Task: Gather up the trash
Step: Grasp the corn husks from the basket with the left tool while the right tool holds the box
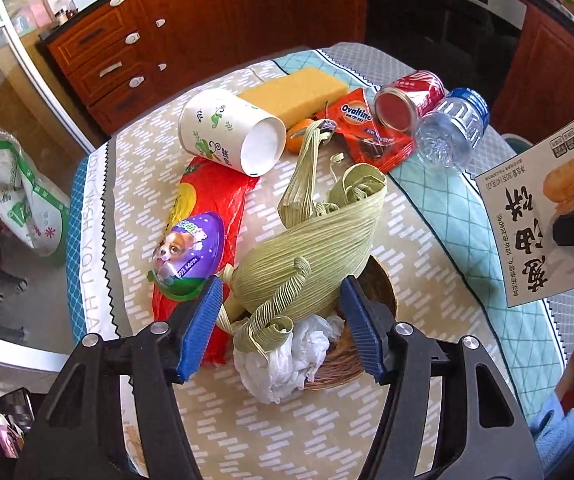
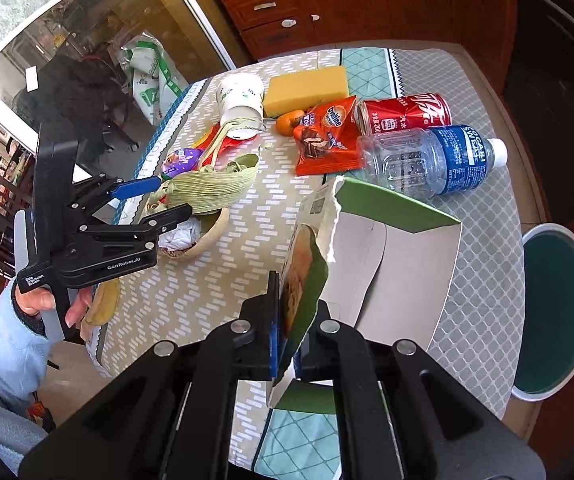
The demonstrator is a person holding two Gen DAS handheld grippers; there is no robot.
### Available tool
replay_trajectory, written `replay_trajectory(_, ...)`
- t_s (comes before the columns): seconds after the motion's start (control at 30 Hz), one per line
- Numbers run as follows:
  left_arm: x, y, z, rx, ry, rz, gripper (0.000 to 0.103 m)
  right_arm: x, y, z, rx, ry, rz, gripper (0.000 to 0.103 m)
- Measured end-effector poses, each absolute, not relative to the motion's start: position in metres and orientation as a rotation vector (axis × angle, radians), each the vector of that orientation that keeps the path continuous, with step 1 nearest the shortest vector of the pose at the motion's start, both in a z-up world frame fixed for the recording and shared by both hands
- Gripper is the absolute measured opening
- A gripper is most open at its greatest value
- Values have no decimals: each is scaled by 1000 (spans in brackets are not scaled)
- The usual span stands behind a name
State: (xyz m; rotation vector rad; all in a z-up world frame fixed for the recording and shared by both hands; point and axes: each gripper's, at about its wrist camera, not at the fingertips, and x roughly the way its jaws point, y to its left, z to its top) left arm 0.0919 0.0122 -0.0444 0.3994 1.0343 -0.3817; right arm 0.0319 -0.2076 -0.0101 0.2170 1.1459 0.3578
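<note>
Torn food carton (image 2: 387,248): open end up, pinched in right gripper (image 2: 287,344) jaws | woven basket (image 1: 383,280): corn husks (image 1: 307,256), tissue (image 1: 287,360) | left gripper (image 1: 283,320) jaws wide astride husks, not pressing.

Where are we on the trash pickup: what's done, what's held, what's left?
Done: nothing visibly binned; the bin beside the table looks empty.
In hand: the right gripper is shut on the torn box. The left gripper straddles the leaf wrapper in the bowl, pads not yet pressing.
Left: cup, can, bottle, Ovaltine packet, red bag, toy egg, tissue.
</note>
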Motion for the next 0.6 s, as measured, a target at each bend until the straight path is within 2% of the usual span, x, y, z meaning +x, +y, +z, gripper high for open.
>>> replay_trajectory(0.13, 91, 3, -55, 484, 1042, -399, 62, 30, -208, -12, 226, 1149, 358, 5)
replay_trajectory(0.17, 88, 1, -56, 505, 1026, -401, 56, 29, -209, -12, 227, 1148, 356, 5)
replay_trajectory(0.2, 85, 0, -55, 527, 1004, -391, 43, 29, -210, -12, 229, 1147, 354, 5)
replay_trajectory(0.23, 84, 0, -54, 533, 995, -386, 40, 29, -210, -13, 232, 1147, 349, 5)
replay_trajectory(0.33, 85, 5, -42, 470, 993, -383, 15, 29, -210, -16, 240, 1153, 341, 5)
replay_trajectory(0.6, 72, 16, -3, 376, 931, -390, 14, 23, -208, -16, 239, 1139, 348, 5)
